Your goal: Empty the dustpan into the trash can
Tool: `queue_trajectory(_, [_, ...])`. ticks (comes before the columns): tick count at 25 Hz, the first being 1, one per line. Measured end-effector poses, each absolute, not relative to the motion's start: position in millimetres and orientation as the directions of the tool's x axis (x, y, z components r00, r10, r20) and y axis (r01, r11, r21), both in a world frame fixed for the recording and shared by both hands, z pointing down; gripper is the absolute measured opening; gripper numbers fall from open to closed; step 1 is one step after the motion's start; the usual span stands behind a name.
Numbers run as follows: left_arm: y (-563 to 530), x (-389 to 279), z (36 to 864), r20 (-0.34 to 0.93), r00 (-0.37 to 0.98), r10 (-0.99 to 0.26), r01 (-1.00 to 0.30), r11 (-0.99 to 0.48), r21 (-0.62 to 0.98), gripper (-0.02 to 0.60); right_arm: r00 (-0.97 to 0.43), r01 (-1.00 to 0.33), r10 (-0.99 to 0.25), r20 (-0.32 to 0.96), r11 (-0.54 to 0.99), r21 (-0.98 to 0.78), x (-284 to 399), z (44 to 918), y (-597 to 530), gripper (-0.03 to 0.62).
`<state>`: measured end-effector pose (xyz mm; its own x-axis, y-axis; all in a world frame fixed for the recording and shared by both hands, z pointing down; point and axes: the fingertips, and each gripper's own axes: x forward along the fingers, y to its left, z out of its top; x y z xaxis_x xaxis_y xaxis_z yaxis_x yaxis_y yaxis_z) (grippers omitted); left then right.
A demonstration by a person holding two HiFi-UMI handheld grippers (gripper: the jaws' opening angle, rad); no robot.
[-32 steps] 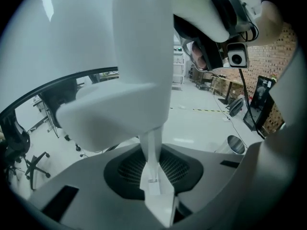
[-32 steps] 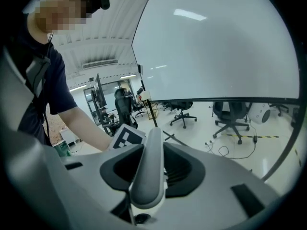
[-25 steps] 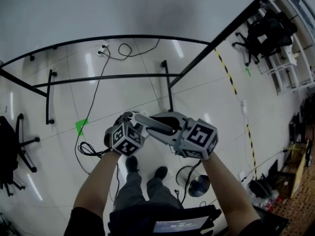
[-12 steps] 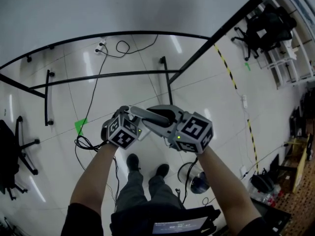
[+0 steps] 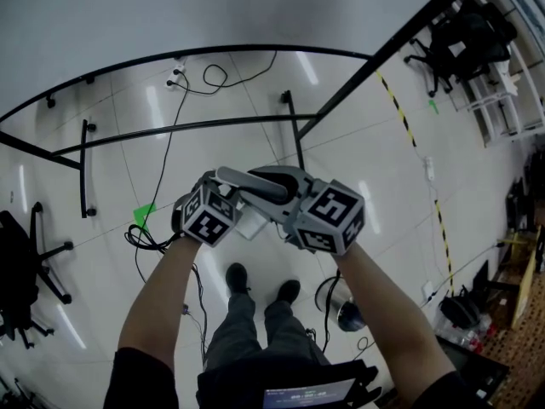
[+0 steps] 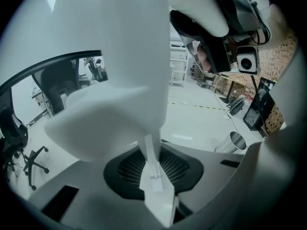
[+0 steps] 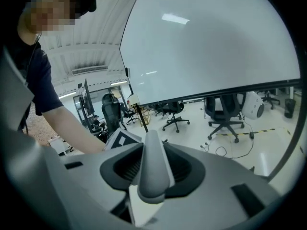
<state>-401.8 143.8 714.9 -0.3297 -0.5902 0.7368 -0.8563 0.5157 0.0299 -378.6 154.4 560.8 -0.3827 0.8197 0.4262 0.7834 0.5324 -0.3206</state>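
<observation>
We held the dustpan (image 6: 120,80) in the air between both grippers, above the floor (image 5: 358,169) and just in front of our feet, not resting on anything. The left gripper (image 6: 156,176) had its fingers drawn narrow on a thin white rib under the pan's body. The right gripper (image 7: 151,176) had its fingers set wider, clamped round the grey handle (image 5: 255,184). In the head view the two grippers sat just beside each other, with the handle running across them.

A shiny metal can (image 6: 234,142), which we took for the trash can, stood on the floor off to one side, well apart from the pan.

We judged the pan to be light, stiff plastic, smooth enough to slip. The rounded handle looked like the sound place to carry and tilt it from. The thin rib seemed good only for steadying, since a narrow pinch there might twist loose once the pan tipped.
</observation>
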Motion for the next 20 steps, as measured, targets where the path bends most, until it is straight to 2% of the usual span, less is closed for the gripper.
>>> queue_trajectory(7, [137,-415,715,0.729,-0.330,-0.600,-0.874,0.487,0.005,0.090,-0.483,0.744,0.756,0.442,0.620,-0.248,-394,560,140,0.164])
queue_trajectory(16, [129,-416,714,0.713,-0.328,-0.620,-0.884,0.468,0.001,0.091,-0.534,0.707,0.726,0.433,0.664,-0.242,-396,557,124,0.180])
queue_trajectory(20, [138,-422,718,0.720,-0.356,-0.595,-0.861,0.508,-0.006,0.091,-0.560,0.683,0.713,0.422,0.685,-0.254,-395,555,115,0.192])
